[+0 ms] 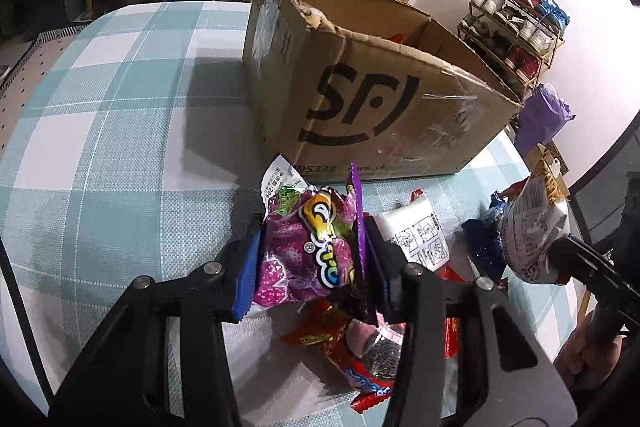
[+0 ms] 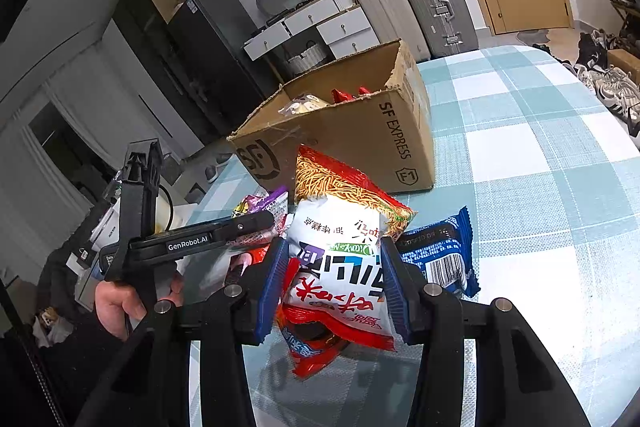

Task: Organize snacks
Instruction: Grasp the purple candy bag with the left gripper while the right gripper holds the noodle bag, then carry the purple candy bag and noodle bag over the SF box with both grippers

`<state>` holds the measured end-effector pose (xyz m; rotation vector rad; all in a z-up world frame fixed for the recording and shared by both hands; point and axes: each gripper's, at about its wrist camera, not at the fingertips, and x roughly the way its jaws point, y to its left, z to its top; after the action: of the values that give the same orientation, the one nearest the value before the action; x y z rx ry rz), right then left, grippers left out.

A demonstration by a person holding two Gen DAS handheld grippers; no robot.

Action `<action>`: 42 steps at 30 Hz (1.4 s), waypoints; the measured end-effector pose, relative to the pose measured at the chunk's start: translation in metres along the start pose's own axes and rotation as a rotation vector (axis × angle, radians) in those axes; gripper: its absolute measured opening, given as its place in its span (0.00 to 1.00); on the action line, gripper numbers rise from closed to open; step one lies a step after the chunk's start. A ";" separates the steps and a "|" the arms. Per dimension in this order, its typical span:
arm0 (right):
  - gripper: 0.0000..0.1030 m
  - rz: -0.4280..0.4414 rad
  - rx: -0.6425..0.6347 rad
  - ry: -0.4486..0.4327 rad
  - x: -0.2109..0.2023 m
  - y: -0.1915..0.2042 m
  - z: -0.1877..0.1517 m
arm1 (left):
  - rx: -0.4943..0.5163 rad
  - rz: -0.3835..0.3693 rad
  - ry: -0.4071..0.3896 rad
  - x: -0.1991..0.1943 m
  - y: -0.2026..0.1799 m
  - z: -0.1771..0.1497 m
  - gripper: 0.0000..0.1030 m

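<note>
My left gripper is shut on a purple candy bag and holds it above the table, in front of the open cardboard box. My right gripper is shut on a white and red noodle snack bag, lifted above the pile; that bag also shows at the right of the left wrist view. The box holds a few packets. The left gripper's body shows at the left of the right wrist view.
Loose snacks lie on the checked tablecloth: a red packet, a white packet, a blue packet. A shoe rack stands beyond the table's right edge. Suitcases and drawers stand behind.
</note>
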<state>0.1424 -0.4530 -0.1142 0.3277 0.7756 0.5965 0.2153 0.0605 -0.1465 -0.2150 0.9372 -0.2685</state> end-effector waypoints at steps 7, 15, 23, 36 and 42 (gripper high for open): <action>0.44 0.003 -0.003 -0.013 -0.004 0.001 0.002 | 0.007 0.008 -0.009 -0.010 -0.002 -0.004 0.42; 0.45 0.017 -0.015 -0.026 -0.007 0.009 0.005 | 0.026 -0.007 -0.024 -0.030 -0.011 -0.010 0.42; 0.45 0.033 -0.042 -0.042 -0.012 0.020 0.014 | 0.064 -0.057 -0.059 -0.062 -0.029 -0.010 0.42; 0.45 0.060 -0.088 -0.074 -0.011 0.038 0.047 | 0.149 -0.088 -0.134 -0.112 -0.070 0.020 0.42; 0.45 0.063 -0.118 -0.093 -0.008 0.047 0.071 | 0.172 -0.078 -0.146 -0.122 -0.079 0.047 0.42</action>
<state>0.1719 -0.4254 -0.0392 0.2707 0.6397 0.6786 0.1742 0.0281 -0.0030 -0.1114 0.7573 -0.3987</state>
